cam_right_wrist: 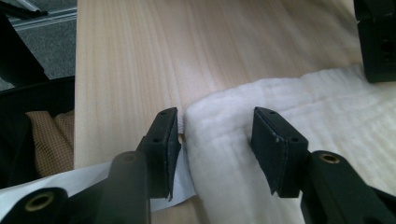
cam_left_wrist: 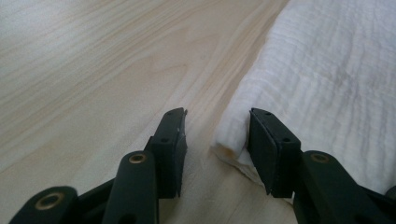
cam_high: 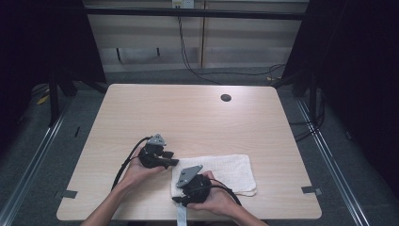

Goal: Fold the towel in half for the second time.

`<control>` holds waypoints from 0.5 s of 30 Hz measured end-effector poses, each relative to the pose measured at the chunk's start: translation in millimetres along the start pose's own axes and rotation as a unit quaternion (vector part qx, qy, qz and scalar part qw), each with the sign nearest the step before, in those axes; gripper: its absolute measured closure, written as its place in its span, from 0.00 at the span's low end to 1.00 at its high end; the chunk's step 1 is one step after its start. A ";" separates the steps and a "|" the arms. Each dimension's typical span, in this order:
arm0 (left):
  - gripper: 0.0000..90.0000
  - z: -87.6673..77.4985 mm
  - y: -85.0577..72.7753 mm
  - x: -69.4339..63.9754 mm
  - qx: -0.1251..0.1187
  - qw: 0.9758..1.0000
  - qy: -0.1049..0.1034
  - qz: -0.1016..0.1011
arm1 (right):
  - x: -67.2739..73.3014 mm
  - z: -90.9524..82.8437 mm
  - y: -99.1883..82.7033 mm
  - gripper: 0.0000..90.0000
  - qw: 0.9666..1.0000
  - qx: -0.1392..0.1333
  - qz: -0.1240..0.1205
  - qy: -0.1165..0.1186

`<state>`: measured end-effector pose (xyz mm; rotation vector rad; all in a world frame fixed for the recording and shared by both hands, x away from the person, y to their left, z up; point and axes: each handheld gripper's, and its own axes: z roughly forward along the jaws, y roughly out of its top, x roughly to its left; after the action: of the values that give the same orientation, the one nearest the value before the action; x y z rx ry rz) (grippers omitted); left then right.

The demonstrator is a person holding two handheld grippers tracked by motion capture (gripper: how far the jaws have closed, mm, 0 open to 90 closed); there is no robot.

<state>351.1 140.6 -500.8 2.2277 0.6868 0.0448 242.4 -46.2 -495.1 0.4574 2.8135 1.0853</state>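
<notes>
I am finding no readable text, label, brand, number or sign on the white cloth [cam_high: 221, 172], and nothing legible is showing on the wooden table [cam_high: 188, 113] around that cloth either.

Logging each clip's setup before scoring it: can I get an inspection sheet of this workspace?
Surface: light wood table, dark round hole near its far edge.
Job's things: folded white cloth at the near edge.
Clutter: nothing seen.
Grippers: left gripper open, one corner of the cloth between its jaws; right gripper open, straddling another corner.
Cables: a black cable trails from the left gripper; more cables hang behind the table.
Surroundings: grey floor, pale wall panels, dark curtains at both sides.
</notes>
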 end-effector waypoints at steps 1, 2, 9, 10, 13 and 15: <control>0.63 0.4 -0.1 -0.7 -0.001 1.000 -0.003 0.000 | 0.2 -0.1 0.1 0.58 1.000 0.001 0.002 0.000; 0.63 0.0 0.1 -1.7 0.003 1.000 -0.001 0.002 | 0.2 -0.2 0.2 0.58 1.000 0.001 0.002 0.000; 0.81 -0.9 -0.7 0.0 0.010 1.000 -0.027 0.002 | -2.9 -1.6 1.1 0.80 1.000 0.006 0.017 -0.010; 0.85 -0.2 -0.7 -0.7 0.009 0.999 -0.031 0.005 | -4.1 -1.8 1.1 0.84 1.000 0.006 0.015 -0.011; 0.93 1.8 1.1 -6.1 0.012 0.999 -0.032 0.014 | -5.6 -2.0 0.1 0.92 1.000 0.002 0.020 -0.019; 0.95 2.0 1.3 -5.9 0.010 0.999 -0.035 0.010 | -6.5 -2.0 -0.9 0.93 1.000 -0.002 0.023 -0.021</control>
<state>347.1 135.6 -500.1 2.2440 0.6284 -0.0304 248.0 -50.2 -494.4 0.5393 2.7775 1.0764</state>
